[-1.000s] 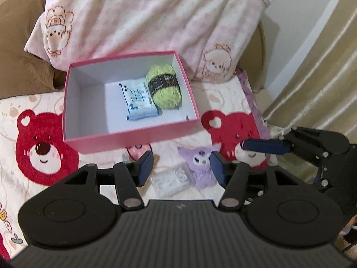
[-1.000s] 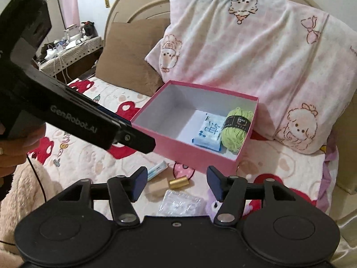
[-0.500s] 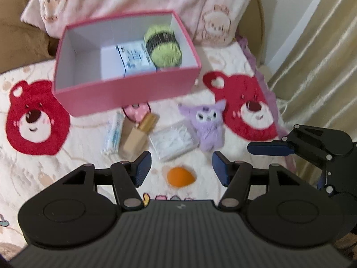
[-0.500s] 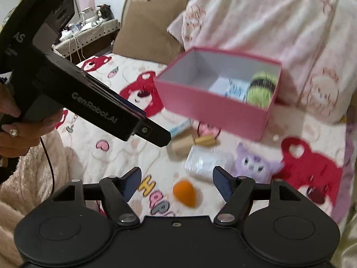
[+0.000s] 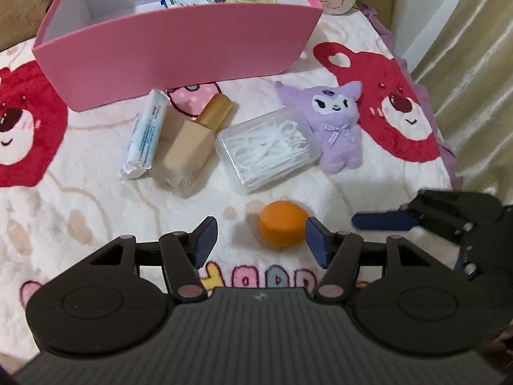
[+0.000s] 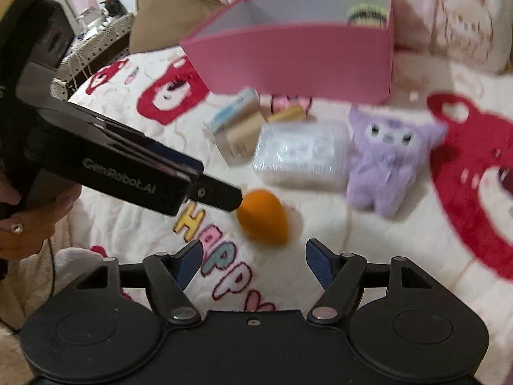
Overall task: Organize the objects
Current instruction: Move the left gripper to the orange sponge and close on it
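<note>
Now both hand-held grippers hang over the bed (image 5: 80,199), jaws apart and grasping nothing. The left hand-held gripper (image 5: 259,240) has the orange sponge (image 5: 281,224) between its fingertips, near the right pad; contact unclear. The right hand-held gripper (image 6: 253,264) has the sponge at its 12 o'clock. At the sponge's 12 o'clock lie the floss box (image 5: 267,149), bottle (image 5: 192,147), plush (image 5: 335,125), and pink box (image 5: 179,51).

Soft, even indoor light; the orange sponge (image 5: 281,227) casts a faint shadow to its left. The left wrist view is fairly sharp, the right wrist view motion-blurred throughout. Fisheye bends the pink box (image 5: 179,61) and darkens the corners
</note>
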